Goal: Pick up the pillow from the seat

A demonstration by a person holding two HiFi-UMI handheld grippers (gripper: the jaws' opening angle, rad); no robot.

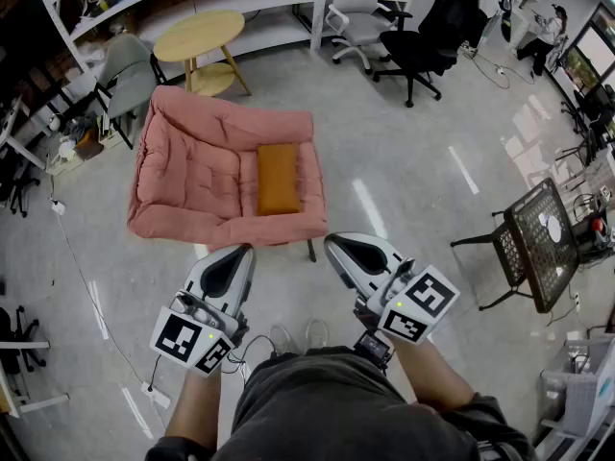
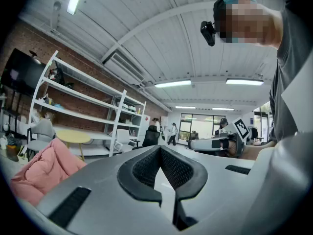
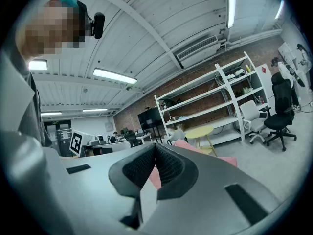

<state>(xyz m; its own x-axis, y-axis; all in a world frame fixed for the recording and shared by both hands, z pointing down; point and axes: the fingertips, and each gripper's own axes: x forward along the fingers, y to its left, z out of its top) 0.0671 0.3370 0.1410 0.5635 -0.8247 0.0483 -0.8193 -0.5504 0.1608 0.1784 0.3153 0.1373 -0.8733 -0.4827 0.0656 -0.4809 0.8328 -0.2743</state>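
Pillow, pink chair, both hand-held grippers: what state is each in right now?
Pillow: lying flat on the seat, untouched.
Pink chair: upright, pillow on its seat.
Left hand-held gripper: jaws shut, nothing between them, short of the chair.
Right hand-held gripper: jaws shut, nothing between them, short of the chair.
Round yellow table: upright, behind the chair.
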